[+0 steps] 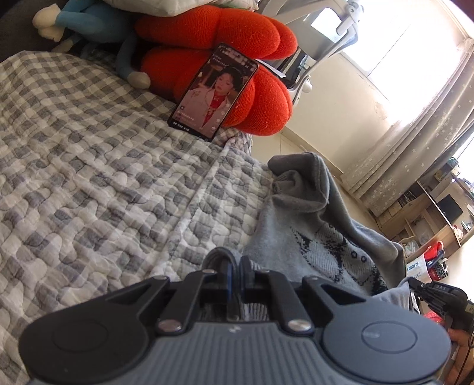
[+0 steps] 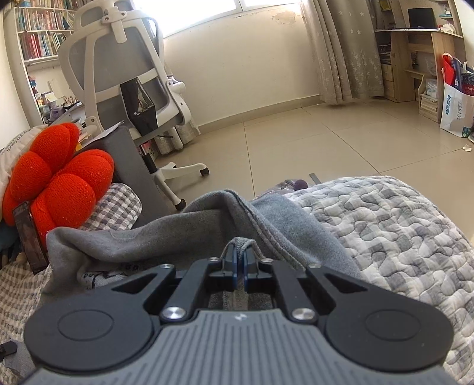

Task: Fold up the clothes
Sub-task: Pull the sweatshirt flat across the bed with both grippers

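on a bed (image 1: 89,177) under a grey checked quilt, a grey sweatshirt (image 1: 311,225) lies crumpled at the mattress edge, its black printed graphic facing up. the left tongs (image 1: 236,274) are pinched narrow on a fold of the sweatshirt's fabric, which bulges up over the fingertips. the right tongs (image 2: 240,262) are likewise clamped tight on a hem of the sweatshirt (image 2: 207,225), a loop of the cloth arching over the closed tips. in the left view the right tongs show at the far right edge, beside part of a hand (image 1: 462,349).

a phone (image 1: 213,91) with a lit screen leans upright against a red cushion (image 1: 237,44) at the head of the bed; a blue plush toy (image 1: 89,20) lies just beside the cushion. beyond the bed a white office chair (image 2: 124,68) stands on the tiled floor (image 2: 326,142), near a bookshelf (image 2: 41,32). a curtain (image 2: 343,50) hangs by the window, with a wooden desk (image 2: 414,44) and a shopping bag (image 2: 456,103) well apart at the far wall.
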Motion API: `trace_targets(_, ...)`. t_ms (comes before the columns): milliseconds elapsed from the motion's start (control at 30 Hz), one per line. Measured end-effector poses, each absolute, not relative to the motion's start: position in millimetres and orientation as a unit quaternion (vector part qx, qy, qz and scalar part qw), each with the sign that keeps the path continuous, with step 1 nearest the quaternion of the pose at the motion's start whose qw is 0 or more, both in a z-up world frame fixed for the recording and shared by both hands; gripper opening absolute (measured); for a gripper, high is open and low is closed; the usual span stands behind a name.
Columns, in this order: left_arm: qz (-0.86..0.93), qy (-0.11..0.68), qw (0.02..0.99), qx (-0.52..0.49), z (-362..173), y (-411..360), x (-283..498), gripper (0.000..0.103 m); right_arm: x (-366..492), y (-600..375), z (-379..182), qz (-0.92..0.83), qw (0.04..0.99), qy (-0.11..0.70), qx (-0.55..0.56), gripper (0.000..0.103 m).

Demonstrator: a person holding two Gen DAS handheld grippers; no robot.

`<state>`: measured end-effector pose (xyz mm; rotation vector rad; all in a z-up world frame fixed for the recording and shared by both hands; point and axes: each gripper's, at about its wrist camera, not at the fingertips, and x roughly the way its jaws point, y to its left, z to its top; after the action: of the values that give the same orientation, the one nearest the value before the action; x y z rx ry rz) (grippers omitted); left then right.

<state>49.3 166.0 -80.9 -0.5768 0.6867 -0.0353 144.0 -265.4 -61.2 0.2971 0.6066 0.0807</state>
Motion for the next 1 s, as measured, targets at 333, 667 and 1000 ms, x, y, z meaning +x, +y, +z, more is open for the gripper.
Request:
trace_targets(333,-0.033,0.341,0.891,-0.297,-81.8,173.0,52.2,0.005,127.1,-282.7,-56.9,0.056,0.930,0.319,0.175,0.023)
trace_targets(667,-0.042,0.348,0.880,-0.321,-81.2,175.3,43.0,0.006,78.6,-301.0,-67.5,0.087,0.915,0.347,0.187,0.041)
trace_targets(1000,-0.040,0.352,0.878,-0.321,-83.4,173.4,37.2,0.006,61.1,-297.9,-82.6,0.119,0.905,0.341,0.223,0.035)
